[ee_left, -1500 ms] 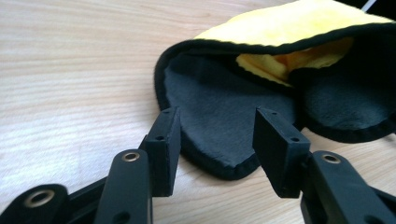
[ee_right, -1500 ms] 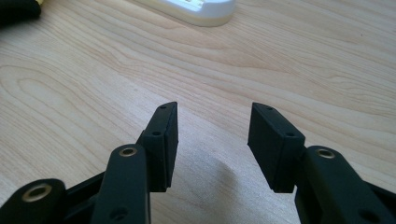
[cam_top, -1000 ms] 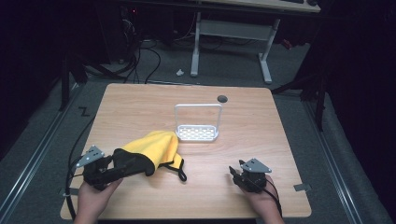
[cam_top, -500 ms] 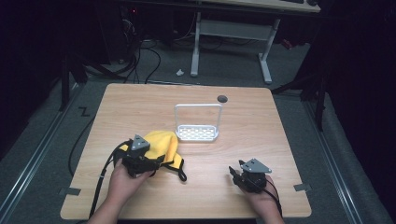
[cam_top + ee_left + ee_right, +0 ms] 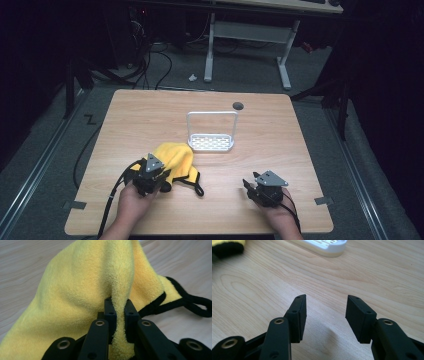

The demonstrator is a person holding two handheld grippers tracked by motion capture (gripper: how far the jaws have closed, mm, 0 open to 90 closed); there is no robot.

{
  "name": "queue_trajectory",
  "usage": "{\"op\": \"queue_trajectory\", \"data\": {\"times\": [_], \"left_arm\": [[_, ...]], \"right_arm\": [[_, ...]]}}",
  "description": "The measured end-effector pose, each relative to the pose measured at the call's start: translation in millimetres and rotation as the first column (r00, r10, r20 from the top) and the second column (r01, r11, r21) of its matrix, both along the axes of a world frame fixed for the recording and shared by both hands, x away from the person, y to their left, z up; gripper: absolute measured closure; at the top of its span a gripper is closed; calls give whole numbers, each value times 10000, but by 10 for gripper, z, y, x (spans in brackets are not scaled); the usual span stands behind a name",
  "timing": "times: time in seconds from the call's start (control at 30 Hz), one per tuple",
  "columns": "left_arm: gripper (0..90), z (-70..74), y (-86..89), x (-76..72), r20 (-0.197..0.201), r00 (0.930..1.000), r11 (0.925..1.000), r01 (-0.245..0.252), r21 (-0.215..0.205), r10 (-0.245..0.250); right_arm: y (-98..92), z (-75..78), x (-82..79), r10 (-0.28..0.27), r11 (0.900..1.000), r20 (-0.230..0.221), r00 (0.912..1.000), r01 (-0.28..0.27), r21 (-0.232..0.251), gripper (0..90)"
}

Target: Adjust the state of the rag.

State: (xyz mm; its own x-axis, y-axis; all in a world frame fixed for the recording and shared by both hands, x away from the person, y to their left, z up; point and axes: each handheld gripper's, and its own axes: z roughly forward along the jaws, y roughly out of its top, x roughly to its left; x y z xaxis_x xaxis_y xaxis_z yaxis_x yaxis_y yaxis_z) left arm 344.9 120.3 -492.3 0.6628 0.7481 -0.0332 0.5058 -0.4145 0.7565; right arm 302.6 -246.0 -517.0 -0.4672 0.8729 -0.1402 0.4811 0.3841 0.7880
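Gripping: left gripper [image 5: 118,312] has just closed, pinching a cloth [image 5: 82,295] fold
Cloth: soft, light, limp; hold by raised fold
Right gripper [image 5: 325,315]: open, empty

Looking like a lab or recording workspace: a plain wooden surface [image 5: 150,115] is sitting alone on grey carpet [image 5: 45,145], tape markers [image 5: 322,201] are sticking to its corners, loose cables [image 5: 150,60] are trailing over the floor, and a second desk's white metal legs [image 5: 285,65] are standing behind in a dark room.
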Motion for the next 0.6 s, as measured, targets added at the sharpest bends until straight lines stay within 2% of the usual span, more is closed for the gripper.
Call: {"op": "queue_trajectory", "data": {"times": [0.07,0.17,0.2,0.23,0.33,0.37,0.43,0.47,0.53,0.57,0.6], "left_arm": [[846,10,-45,-95,-79,9991,9979,408,-508,-413],[846,-8,-133,-230,-152,9954,9902,930,-1043,-951],[846,-20,-204,-298,-123,9931,9855,1145,-1249,-1170],[846,-20,-204,-298,-123,9931,9855,1145,-1249,-1170],[846,-20,-308,-350,-73,9897,9789,1400,-1491,-1427],[847,-19,-335,-357,-44,9893,9773,1436,-1558,-1461],[848,-24,-375,-349,-59,9889,9748,1456,-1693,-1487],[848,-27,-391,-344,-75,9888,9737,1452,-1754,-1488],[848,-31,-410,-335,-61,9884,9729,1486,-1771,-1520],[848,-33,-416,-332,-52,9883,9721,1488,-1814,-1523],[848,-34,-420,-331,-55,9883,9712,1490,-1857,-1526]], "right_arm": [[46,32,-30,163,9998,91,9998,-163,63,514],[98,52,-57,329,9993,154,9993,-331,146,509],[165,73,-92,521,9985,208,9984,-524,144,504],[201,84,-109,647,9977,215,9977,-651,168,503],[281,104,-149,841,9961,210,9962,-846,265,501],[366,120,-190,1138,9927,180,9933,-1144,381,496],[411,123,-210,1290,9904,126,9916,-1295,494,493],[500,119,-241,1670,9844,1,9860,-1667,563,486],[591,97,-266,1962,9791,-195,9804,-1948,577,477],[591,97,-266,1962,9791,-195,9804,-1948,577,477],[672,62,-273,2212,9745,-399,9744,-2193,463,467]]}}
